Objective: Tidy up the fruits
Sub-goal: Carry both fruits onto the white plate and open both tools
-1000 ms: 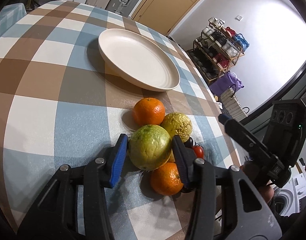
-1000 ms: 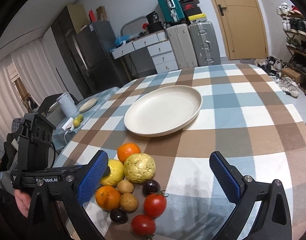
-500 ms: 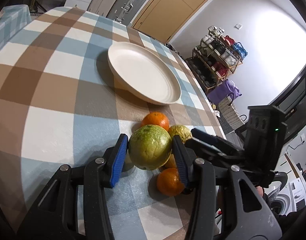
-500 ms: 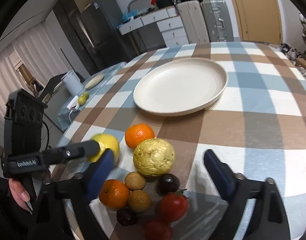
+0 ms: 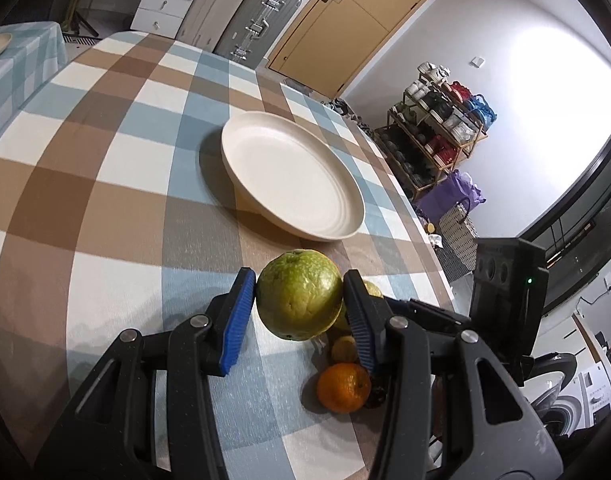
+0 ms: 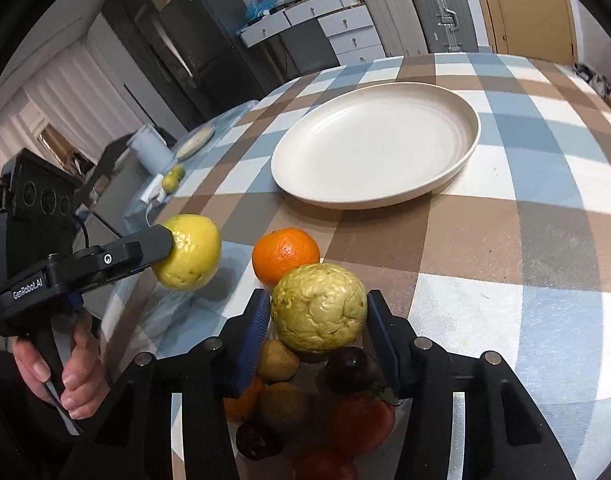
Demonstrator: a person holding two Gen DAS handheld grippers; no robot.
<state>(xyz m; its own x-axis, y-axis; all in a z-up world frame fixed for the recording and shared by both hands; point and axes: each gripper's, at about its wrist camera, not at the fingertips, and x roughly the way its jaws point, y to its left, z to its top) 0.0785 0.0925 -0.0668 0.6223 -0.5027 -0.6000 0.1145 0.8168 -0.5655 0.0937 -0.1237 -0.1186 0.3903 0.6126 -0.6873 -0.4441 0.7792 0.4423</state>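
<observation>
Left gripper (image 5: 299, 308) is clamped on the smooth round green-yellow fruit (image 5: 299, 294), which is off the checked blue, brown and white tablecloth (image 5: 105, 160); the right wrist view shows it in the air beside the pile, short of the empty cream round plate (image 6: 385, 196)

Right gripper (image 6: 319, 320) has just been closing, and the wrinkled pale-yellow round fruit (image 6: 319, 308) sits between its blue pads (image 6: 254, 332). Both pads look to be against it, so I read it as gripped, low in the pile

Risks:
- the wrinkled fruit rests among the brown kiwis (image 6: 277, 360), dark plum (image 6: 351, 368), red tomatoes (image 6: 361, 420) and the orange mandarin (image 6: 285, 254). Pulling it out could set the small ones rolling, and the table edge is near on the left
- the pads hold it around the middle, and a lumpy skin could slip if the lift is jerky
- both grippers are heading for one plate, so the fingers could clash if they arrive together
- round fruit on a shallow plate could roll back off if released high
</observation>
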